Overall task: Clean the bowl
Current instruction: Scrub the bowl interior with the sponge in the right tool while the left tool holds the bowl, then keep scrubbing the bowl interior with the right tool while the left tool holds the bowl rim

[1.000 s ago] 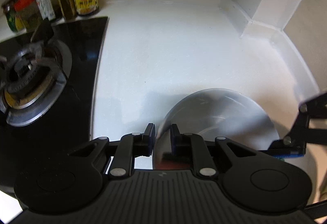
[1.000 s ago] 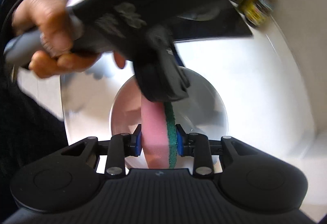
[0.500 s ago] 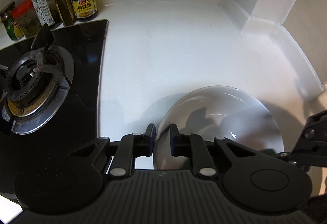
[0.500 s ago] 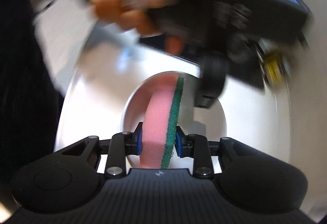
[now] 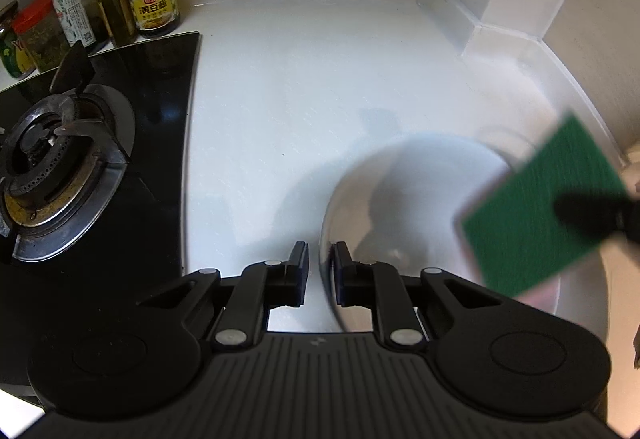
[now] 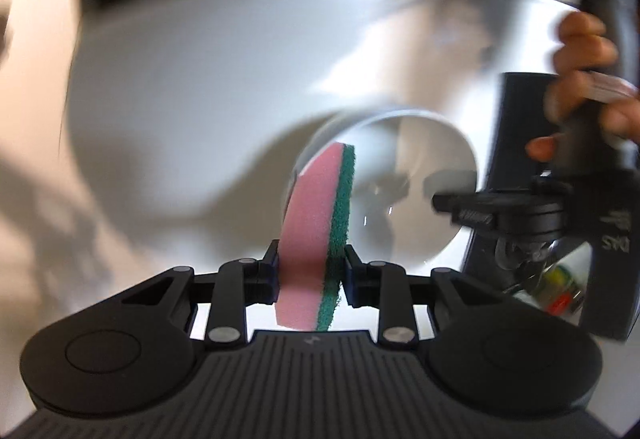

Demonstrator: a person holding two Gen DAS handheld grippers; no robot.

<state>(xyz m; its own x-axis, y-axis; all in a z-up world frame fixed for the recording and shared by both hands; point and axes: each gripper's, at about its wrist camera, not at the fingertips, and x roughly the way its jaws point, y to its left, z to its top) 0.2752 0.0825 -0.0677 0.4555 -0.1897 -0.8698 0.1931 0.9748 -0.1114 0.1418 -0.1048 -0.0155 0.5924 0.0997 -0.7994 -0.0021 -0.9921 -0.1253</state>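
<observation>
Pinching: left hand-held gripper (image 5: 321, 271) one bowl (image 5: 408, 207) (rim) | right (image 6: 310, 271) one sponge (image 6: 316, 231)

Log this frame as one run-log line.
left gripper: shut on steel bowl rim | right gripper: shut on pink-green sponge over bowl | surface: white counter

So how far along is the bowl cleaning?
Done: left claw clamps the bowl by its rim, and right claw grips the sponge. In hand: the sponge is inside the bowl, mid-wipe. Left: finishing the scrub; how clean it is can't be judged.
</observation>
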